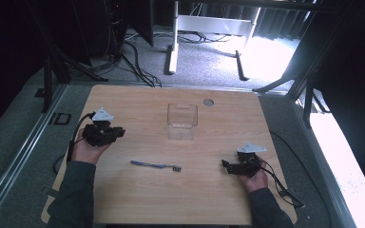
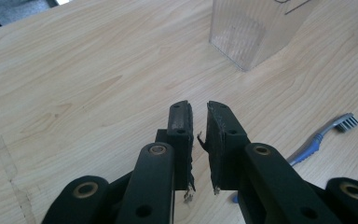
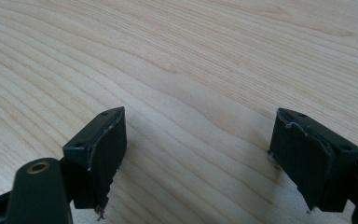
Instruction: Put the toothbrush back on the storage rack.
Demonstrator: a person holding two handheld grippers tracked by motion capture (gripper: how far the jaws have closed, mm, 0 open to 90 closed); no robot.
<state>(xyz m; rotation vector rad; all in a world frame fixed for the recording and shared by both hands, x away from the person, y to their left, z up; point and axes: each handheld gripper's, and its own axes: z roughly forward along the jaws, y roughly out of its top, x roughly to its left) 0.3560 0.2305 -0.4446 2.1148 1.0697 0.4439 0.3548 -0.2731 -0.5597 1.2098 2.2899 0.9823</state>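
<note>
High view first: I've got my left gripper (image 1: 119,132) at the left side of the wooden surface (image 1: 138,199), jaws aimed toward the middle, and my right gripper (image 1: 225,164) low at the right side, jaws aimed back toward the left. Between the two, nearer to me, lies the blue toothbrush (image 1: 154,165), flat on the wood, bristle end toward the right gripper's jaws and handle end toward the left's. It sits apart from both sets of jaws. Beyond it stands the clear plastic box (image 1: 182,121), upright, open at the top, well ahead of the toothbrush.

Left gripper view now: my jaws are nearly together, a narrow slit between the pads (image 2: 181,122), and nothing in that slit. The toothbrush (image 2: 324,137) lies off to the right of the jaws, its grey bristles (image 2: 348,122) at the far end, its handle running down behind the right jaw. The clear box (image 2: 249,32) stands ahead of the jaws and to the right, on the surface (image 2: 74,79).

Right gripper view: the jaws stand wide, one pad (image 3: 105,156) at the left, the other at the right, and bare wood grain (image 3: 200,79) in the gap between them. I'm holding nothing on this side.
</note>
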